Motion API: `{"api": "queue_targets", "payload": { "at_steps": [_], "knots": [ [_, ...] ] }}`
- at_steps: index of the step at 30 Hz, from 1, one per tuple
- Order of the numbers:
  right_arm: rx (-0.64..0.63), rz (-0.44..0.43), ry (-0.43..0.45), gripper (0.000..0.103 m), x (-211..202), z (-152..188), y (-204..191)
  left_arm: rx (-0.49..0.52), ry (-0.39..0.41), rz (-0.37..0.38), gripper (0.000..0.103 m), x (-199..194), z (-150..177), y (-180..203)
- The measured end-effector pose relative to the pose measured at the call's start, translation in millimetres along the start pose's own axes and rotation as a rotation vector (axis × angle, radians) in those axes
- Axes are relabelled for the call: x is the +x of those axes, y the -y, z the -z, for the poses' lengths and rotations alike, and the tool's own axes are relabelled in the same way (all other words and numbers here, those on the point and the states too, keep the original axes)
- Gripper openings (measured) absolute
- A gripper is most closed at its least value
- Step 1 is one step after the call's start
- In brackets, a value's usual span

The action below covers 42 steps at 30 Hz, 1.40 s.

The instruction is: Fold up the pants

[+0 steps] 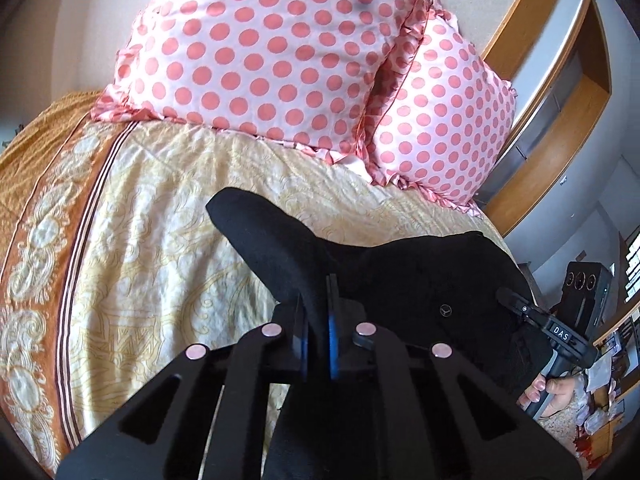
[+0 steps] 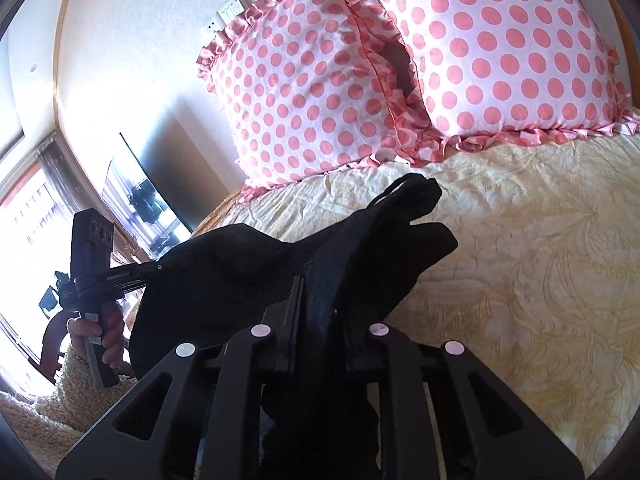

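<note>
Left wrist view shows the left gripper (image 1: 318, 320) clamped on the black pants (image 1: 400, 280) at lower centre, the right gripper (image 2: 320, 312) pinching another edge, holding the cloth spread above the bed (image 1: 160, 220) for folding.

The pants (image 1: 400, 280) are plain black. Both pillows (image 1: 256, 48) are pale pink with coral polka dots and ruffled pink edging. The bedspread (image 1: 160, 208) is cream with yellow paisley scrolls and an orange, brown-striped border.
</note>
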State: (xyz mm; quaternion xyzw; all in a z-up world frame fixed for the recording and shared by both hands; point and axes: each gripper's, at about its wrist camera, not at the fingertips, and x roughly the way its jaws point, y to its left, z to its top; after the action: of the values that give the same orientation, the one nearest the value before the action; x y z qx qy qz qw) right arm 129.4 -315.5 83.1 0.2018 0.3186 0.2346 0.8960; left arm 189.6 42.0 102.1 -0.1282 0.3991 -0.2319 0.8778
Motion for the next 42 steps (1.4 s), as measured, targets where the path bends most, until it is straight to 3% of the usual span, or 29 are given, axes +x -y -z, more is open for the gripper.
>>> {"api": "queue_targets", "payload": {
  "at_steps": [7, 10, 12, 15, 17, 19, 23, 24, 26, 27, 30, 32, 34, 36, 39, 41, 42],
  "knots": [
    [0.021, 0.026, 0.057, 0.014, 24, -48, 13, 0.057, 0.103, -0.019, 0.006, 14, -56, 17],
    [0.042, 0.079, 0.082, 0.014, 39, -71, 29, 0.076, 0.132, -0.089, 0.006, 40, -79, 11],
    [0.064, 0.145, 0.045, 0.014, 60, -80, 45, 0.022, 0.070, -0.124, 0.006, 73, -89, -11],
    [0.079, 0.294, -0.084, 0.015, 102, -73, 70, -0.064, -0.040, -0.198, 0.006, 119, -83, -46],
    [0.062, 0.356, -0.134, 0.022, 115, -65, 77, -0.089, -0.075, -0.218, 0.009, 135, -74, -62],
    [0.031, 0.394, -0.134, 0.044, 112, -63, 74, -0.080, -0.069, -0.258, 0.030, 134, -69, -67],
    [-0.059, 0.548, -0.062, 0.049, 84, -59, 57, 0.005, 0.042, -0.413, 0.057, 97, -66, -57],
    [-0.077, 0.560, -0.022, 0.049, 72, -56, 50, 0.038, 0.087, -0.441, 0.069, 82, -61, -49],
    [-0.101, 0.527, 0.042, 0.051, 53, -48, 33, 0.083, 0.133, -0.410, 0.078, 58, -49, -28],
    [-0.114, 0.475, 0.051, 0.056, 48, -40, 22, 0.097, 0.132, -0.347, 0.083, 49, -39, -17],
    [-0.156, 0.376, -0.011, 0.060, 56, -18, 1, 0.111, 0.064, -0.162, 0.089, 50, -12, 14],
    [-0.188, 0.382, -0.078, 0.062, 71, -4, -6, 0.118, -0.014, -0.115, 0.089, 68, 1, 23],
    [-0.163, 0.434, -0.147, 0.062, 86, 3, -1, 0.100, -0.086, -0.148, 0.087, 92, 10, 21],
    [-0.115, 0.414, -0.137, 0.062, 82, 2, 3, 0.072, -0.117, -0.161, 0.083, 107, 12, 10],
    [-0.103, 0.414, -0.074, 0.067, 58, 6, -14, 0.070, -0.049, -0.177, 0.080, 83, 18, 14],
    [-0.138, 0.453, -0.023, 0.085, 40, 21, -29, 0.085, 0.005, -0.183, 0.088, 55, 29, 20],
    [-0.149, 0.471, -0.003, 0.085, 34, 29, -35, 0.091, 0.027, -0.195, 0.096, 45, 36, 23]
  ]
}}
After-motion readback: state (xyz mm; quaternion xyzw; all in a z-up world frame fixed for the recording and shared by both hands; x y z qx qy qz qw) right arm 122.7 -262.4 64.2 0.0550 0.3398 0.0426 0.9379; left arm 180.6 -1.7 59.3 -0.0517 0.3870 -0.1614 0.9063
